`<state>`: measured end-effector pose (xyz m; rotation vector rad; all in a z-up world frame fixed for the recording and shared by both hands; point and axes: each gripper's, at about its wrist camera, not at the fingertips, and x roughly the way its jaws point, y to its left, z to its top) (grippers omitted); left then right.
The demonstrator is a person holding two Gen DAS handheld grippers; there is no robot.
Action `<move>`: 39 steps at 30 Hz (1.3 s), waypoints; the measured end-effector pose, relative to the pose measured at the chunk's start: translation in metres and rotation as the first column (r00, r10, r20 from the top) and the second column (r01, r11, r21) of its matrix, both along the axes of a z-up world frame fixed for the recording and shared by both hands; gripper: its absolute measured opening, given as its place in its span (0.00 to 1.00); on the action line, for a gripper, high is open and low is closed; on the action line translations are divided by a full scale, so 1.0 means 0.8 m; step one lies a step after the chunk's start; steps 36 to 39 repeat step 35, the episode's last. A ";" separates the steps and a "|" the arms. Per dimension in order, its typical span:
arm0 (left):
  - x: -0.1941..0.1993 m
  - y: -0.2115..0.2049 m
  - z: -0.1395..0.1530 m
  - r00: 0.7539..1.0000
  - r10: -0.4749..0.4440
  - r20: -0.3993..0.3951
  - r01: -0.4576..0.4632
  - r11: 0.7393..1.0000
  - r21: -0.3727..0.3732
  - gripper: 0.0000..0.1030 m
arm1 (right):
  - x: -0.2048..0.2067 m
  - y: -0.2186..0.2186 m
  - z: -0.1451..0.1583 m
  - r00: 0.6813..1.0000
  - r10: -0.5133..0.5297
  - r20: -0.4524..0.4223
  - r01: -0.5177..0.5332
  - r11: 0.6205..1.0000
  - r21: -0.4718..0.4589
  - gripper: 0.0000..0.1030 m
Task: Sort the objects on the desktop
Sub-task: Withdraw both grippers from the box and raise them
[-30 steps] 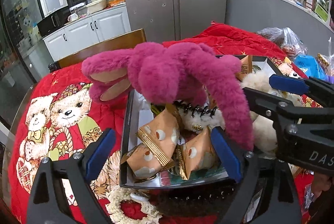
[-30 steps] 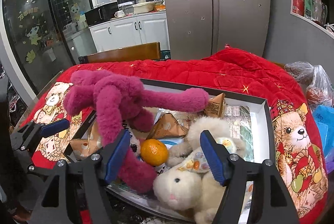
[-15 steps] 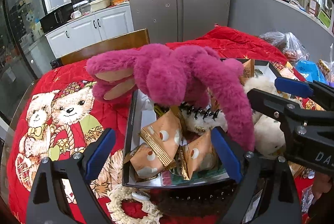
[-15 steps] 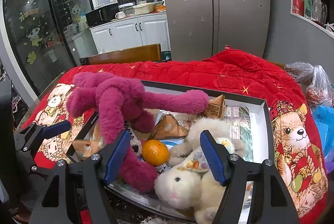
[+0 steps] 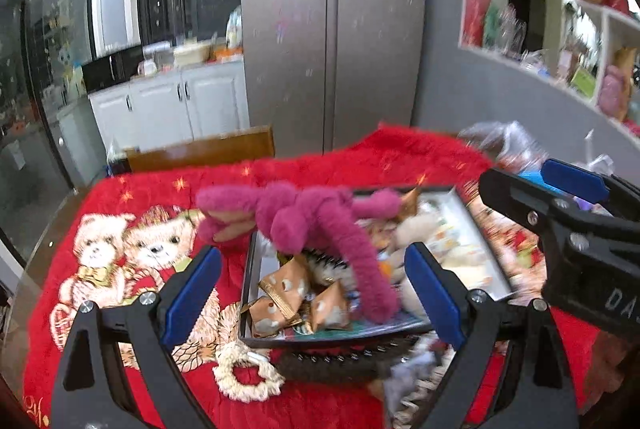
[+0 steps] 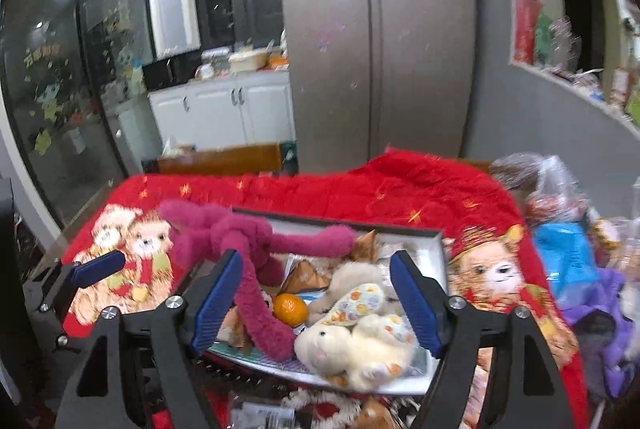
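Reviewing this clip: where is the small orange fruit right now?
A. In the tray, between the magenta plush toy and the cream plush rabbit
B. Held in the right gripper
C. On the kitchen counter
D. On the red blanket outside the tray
A: the orange fruit lies in the tray, with the magenta plush toy on one side and the cream plush rabbit on the other.

Two plush toys point(image 6: 240, 249) (one magenta), one orange point(image 6: 290, 308).
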<state>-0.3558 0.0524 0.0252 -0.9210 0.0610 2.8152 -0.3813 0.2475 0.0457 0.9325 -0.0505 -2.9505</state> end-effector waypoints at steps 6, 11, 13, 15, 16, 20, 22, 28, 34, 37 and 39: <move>0.085 -0.010 0.071 0.995 0.049 -0.089 -0.048 0.999 0.018 1.00 | 0.103 -0.011 0.071 0.991 -0.053 -0.124 0.065 0.994 0.091 0.81; 0.164 -0.023 0.089 0.986 0.075 -0.147 -0.076 0.997 0.002 1.00 | 0.187 -0.015 0.101 0.969 -0.077 -0.235 0.101 0.991 0.091 0.86; 0.191 -0.032 0.080 0.986 0.093 -0.135 -0.092 0.996 0.018 1.00 | 0.221 -0.014 0.098 0.961 -0.085 -0.265 0.108 0.991 0.075 0.86; 0.221 -0.042 0.071 0.987 0.106 -0.121 -0.103 0.994 0.034 1.00 | 0.250 -0.013 0.087 0.958 -0.082 -0.274 0.102 0.993 0.059 0.86; 0.236 -0.048 0.066 0.986 0.117 -0.119 -0.113 0.993 0.041 1.00 | 0.263 -0.011 0.079 0.959 -0.085 -0.271 0.103 0.993 0.054 0.86; 0.278 -0.062 0.045 0.987 0.134 -0.086 -0.129 0.990 0.063 1.00 | 0.300 -0.008 0.045 0.971 -0.040 -0.236 0.060 0.995 0.081 0.86; 0.290 -0.064 0.033 0.989 0.132 -0.065 -0.128 0.990 0.062 1.00 | 0.313 -0.003 0.028 0.978 -0.057 -0.201 0.079 0.991 0.105 0.86; 0.305 -0.064 0.009 0.991 0.132 -0.025 -0.131 0.991 0.039 1.00 | 0.334 0.011 0.016 0.981 -0.090 -0.173 0.104 0.992 0.076 0.86; 0.310 -0.061 0.014 0.990 0.132 -0.044 -0.131 0.991 0.040 1.00 | 0.342 -0.001 0.015 0.984 -0.054 -0.172 0.072 0.993 0.095 0.86; 0.311 -0.061 0.015 0.990 0.133 -0.046 -0.131 0.991 0.039 1.00 | 0.343 -0.002 0.014 0.984 -0.051 -0.172 0.069 0.993 0.098 0.86; 0.311 -0.061 0.015 0.990 0.133 -0.046 -0.131 0.991 0.039 1.00 | 0.343 -0.002 0.014 0.984 -0.051 -0.172 0.069 0.993 0.098 0.86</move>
